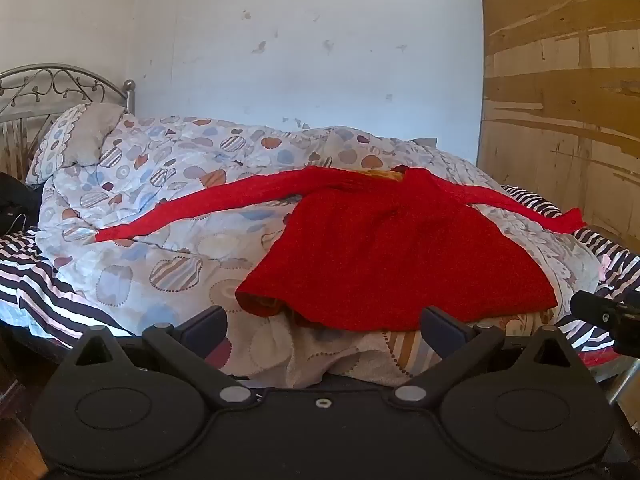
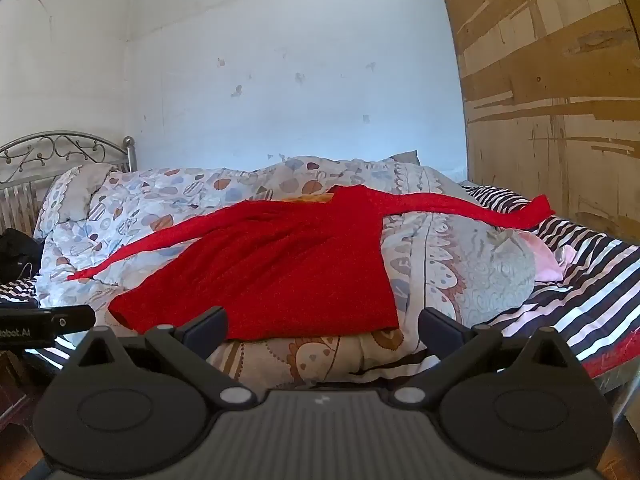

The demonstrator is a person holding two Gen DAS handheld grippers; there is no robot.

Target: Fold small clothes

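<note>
A bedroom with a scuffed white wall [image 1: 304, 60] and a worn wooden panel [image 1: 560, 80] on the right frames a bed [image 2: 592, 280] with a curled metal headboard [image 1: 60, 84] at the left. A rumpled quilt [image 1: 160, 184] printed with blue, orange and striped rounded shapes covers most of the bed, over a black-and-white striped sheet [image 1: 36, 292] that shows along the near edge. A red long-sleeved garment [image 1: 400, 256] lies spread flat on the quilt, hem toward the cameras, both sleeves stretched out to the sides (a patch of yellow-orange shows at its neck). A pillow [image 1: 76, 140] leans at the headboard, with a dark object beside it, too dim to identify. The left gripper [image 1: 324, 326] hovers just short of the hem, its fingers wide apart and holding nothing. The right gripper [image 2: 324, 326] hovers near the garment's right hem corner, also spread apart and holding nothing.
</note>
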